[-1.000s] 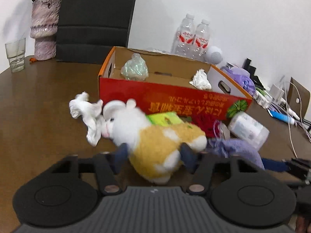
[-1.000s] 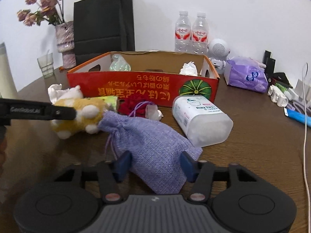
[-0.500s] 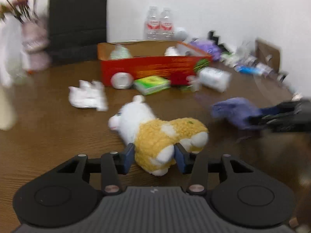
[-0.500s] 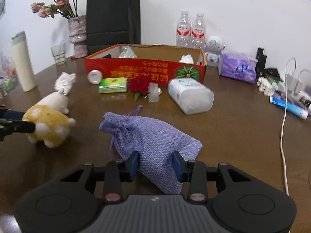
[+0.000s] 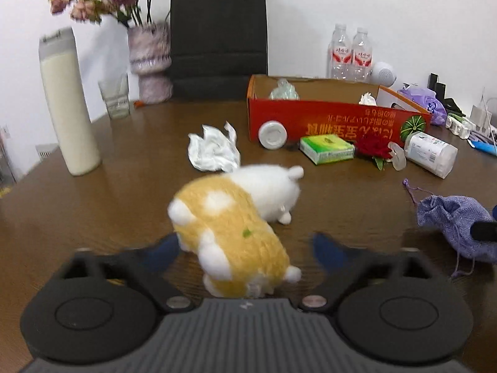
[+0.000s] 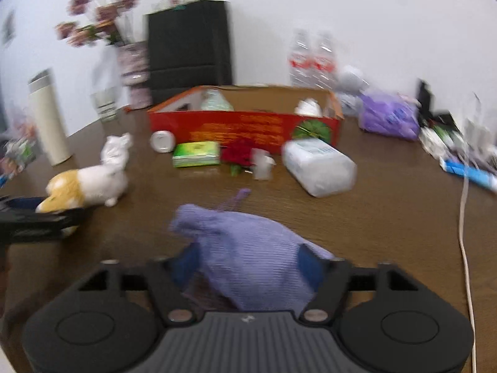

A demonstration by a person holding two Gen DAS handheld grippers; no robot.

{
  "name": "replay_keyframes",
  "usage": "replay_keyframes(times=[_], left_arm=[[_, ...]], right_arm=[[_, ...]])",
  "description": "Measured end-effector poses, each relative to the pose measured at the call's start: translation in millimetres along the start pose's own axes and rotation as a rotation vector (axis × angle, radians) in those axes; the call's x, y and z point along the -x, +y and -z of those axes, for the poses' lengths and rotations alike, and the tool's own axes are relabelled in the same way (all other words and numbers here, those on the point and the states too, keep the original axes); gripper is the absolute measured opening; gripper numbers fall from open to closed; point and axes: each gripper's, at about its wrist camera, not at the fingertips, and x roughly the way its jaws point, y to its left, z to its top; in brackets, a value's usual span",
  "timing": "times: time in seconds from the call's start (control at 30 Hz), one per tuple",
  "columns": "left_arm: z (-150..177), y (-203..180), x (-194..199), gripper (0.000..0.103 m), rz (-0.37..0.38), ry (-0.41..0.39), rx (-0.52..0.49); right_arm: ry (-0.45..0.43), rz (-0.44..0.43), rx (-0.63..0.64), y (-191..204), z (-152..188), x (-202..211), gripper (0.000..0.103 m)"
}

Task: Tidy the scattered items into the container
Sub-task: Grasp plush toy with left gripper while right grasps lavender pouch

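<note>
A yellow and white plush toy (image 5: 230, 233) lies on the brown table between the fingers of my left gripper (image 5: 243, 247). Its jaws stand wide, and the right pad is clear of the toy. A purple drawstring pouch (image 6: 248, 248) lies between the fingers of my right gripper (image 6: 247, 264), whose jaws are opening. The red cardboard box (image 5: 326, 124) stands farther back with a clear wrapper and a tissue inside. In front of it lie a crumpled tissue (image 5: 214, 150), a white round lid (image 5: 273, 134), a green packet (image 5: 326, 149), a red rose (image 5: 374, 147) and a white wipes tub (image 5: 430, 154).
A cream flask (image 5: 66, 105), a glass (image 5: 116, 99), a vase of flowers (image 5: 150, 65) and a black bag (image 5: 219, 37) stand at the back left. Water bottles (image 5: 349, 52), a purple tissue pack (image 6: 388, 118) and a white cable (image 6: 464, 217) are on the right.
Both grippers pulled back from the box, dragging the plush toy and the pouch along. The left view swung left and the toy turned. Both pairs of jaws have widened.
</note>
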Motion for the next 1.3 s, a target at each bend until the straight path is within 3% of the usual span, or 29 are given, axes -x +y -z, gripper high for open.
replay_keyframes(times=[0.2,0.3,0.33,0.37,0.47,0.53,0.6,0.63,0.67,0.73,0.83,0.93,1.03,1.2,1.3], left_arm=[[11,17,13,0.051,0.064,0.010,-0.013],[17,18,22,0.051,0.116,0.014,-0.040],[18,17,24,0.051,0.131,0.014,-0.047],[19,16,25,0.052,0.142,0.013,-0.048],[19,14,25,0.052,0.152,0.011,-0.046],[19,13,26,0.052,0.164,0.010,-0.047],[18,10,28,0.052,0.186,0.009,-0.049],[19,8,28,0.052,0.196,0.008,-0.052],[19,4,28,0.052,0.204,0.007,-0.058],[20,-1,28,0.052,0.211,0.004,-0.062],[21,-4,29,0.052,0.225,0.004,-0.063],[22,-6,30,0.052,0.235,0.004,-0.072],[22,-6,30,0.052,0.239,0.004,-0.073],[24,-6,32,0.053,0.249,0.004,-0.070],[25,-5,32,0.053,0.250,0.003,-0.064]], right_arm=[[-0.027,0.069,0.092,14,-4,-11,0.073],[-0.055,0.042,0.113,12,-9,-27,0.048],[-0.049,0.019,0.148,14,-10,-30,0.033],[-0.045,-0.010,0.192,18,-10,-30,0.025],[-0.048,-0.143,0.388,31,0,-9,0.017],[-0.020,-0.169,0.486,29,10,11,0.023],[-0.029,-0.132,0.454,21,15,31,0.047],[-0.057,-0.104,0.407,15,17,41,0.074],[-0.085,-0.091,0.358,10,19,52,0.090],[-0.083,-0.095,0.232,-1,23,65,0.088],[0.027,-0.099,-0.083,-18,24,61,0.088],[0.095,-0.195,-0.332,-27,30,50,0.087],[0.105,-0.242,-0.379,-21,31,32,0.086],[0.043,-0.162,-0.459,-36,6,-2,0.092],[0.079,-0.062,-0.421,-28,-10,-23,0.092]])
